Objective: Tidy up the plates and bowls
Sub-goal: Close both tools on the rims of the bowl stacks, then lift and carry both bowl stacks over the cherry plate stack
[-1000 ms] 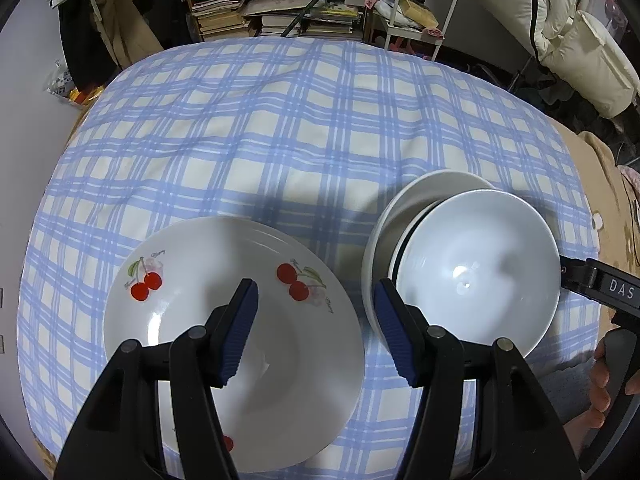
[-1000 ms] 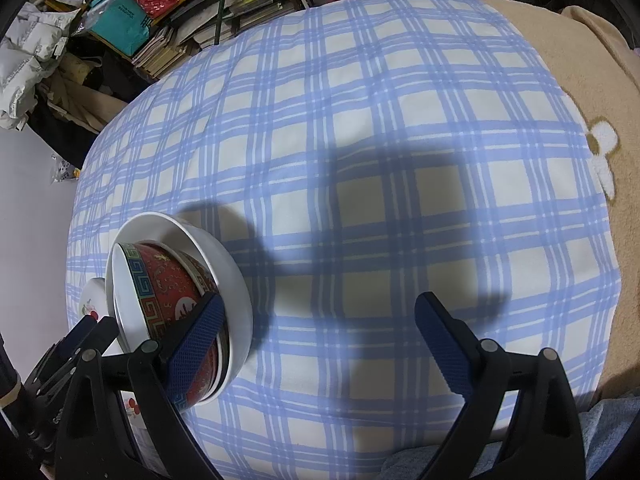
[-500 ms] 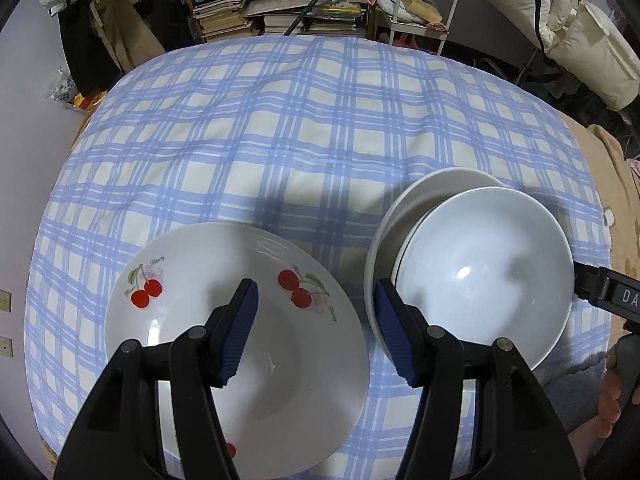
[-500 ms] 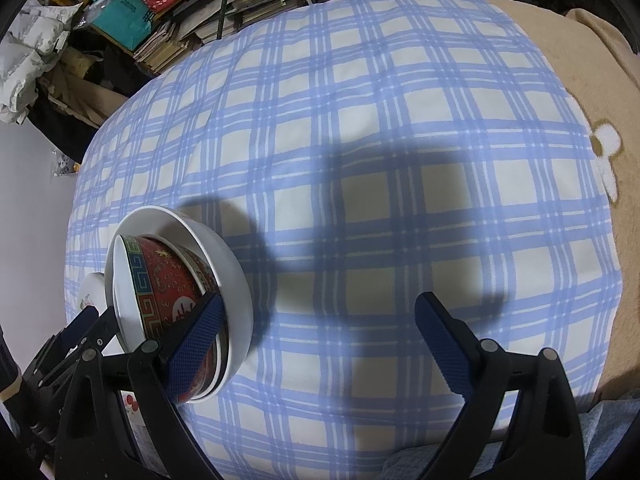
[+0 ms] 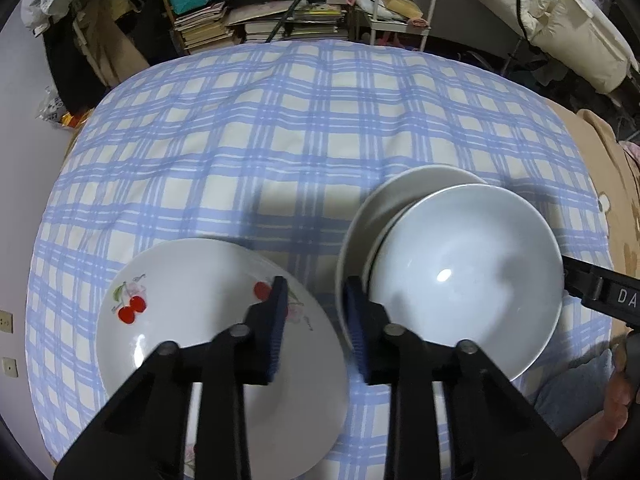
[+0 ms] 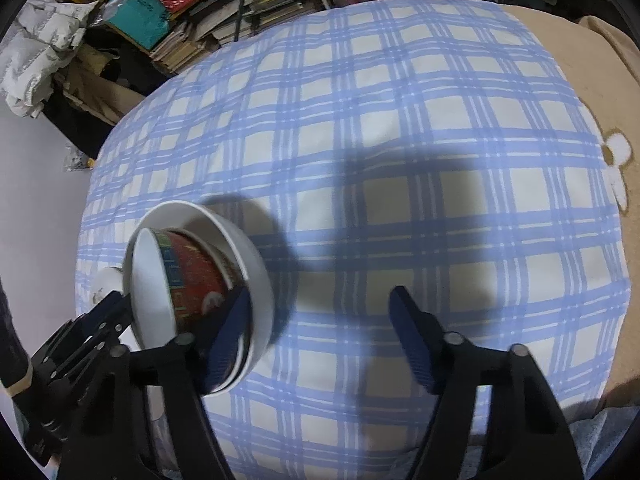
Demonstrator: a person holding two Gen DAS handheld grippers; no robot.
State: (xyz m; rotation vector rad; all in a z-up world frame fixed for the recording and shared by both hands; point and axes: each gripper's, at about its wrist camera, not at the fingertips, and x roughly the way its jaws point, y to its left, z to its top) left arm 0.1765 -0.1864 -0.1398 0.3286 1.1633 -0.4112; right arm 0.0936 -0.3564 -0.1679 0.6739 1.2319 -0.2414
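In the left wrist view a white plate with red cherries (image 5: 188, 320) lies at the near left of the checked cloth. To its right a bowl with a white inside (image 5: 468, 280) sits tilted in a larger white bowl (image 5: 400, 196). My left gripper (image 5: 316, 328) hovers over the gap between plate and bowls; its jaws are closing, with only the plate's right rim and cloth below them. The right wrist view shows the nested bowl's red patterned outside (image 6: 192, 276). My right gripper (image 6: 320, 340) is closing too; its left finger (image 6: 228, 340) overlaps the outer bowl's rim (image 6: 256, 280), and no pad presses on it.
The blue-and-white checked cloth (image 5: 304, 128) covers a soft rounded surface. A tan blanket (image 6: 592, 60) lies along its right side. Shelves of books (image 5: 256, 20), a white rack and piled clothing stand beyond the far edge. A hand (image 5: 616, 400) holds the right gripper's handle at the lower right.
Both pairs of jaws have narrowed, the left one much more. The plate and bowls lie where they were, and neither hand has shifted noticeably.
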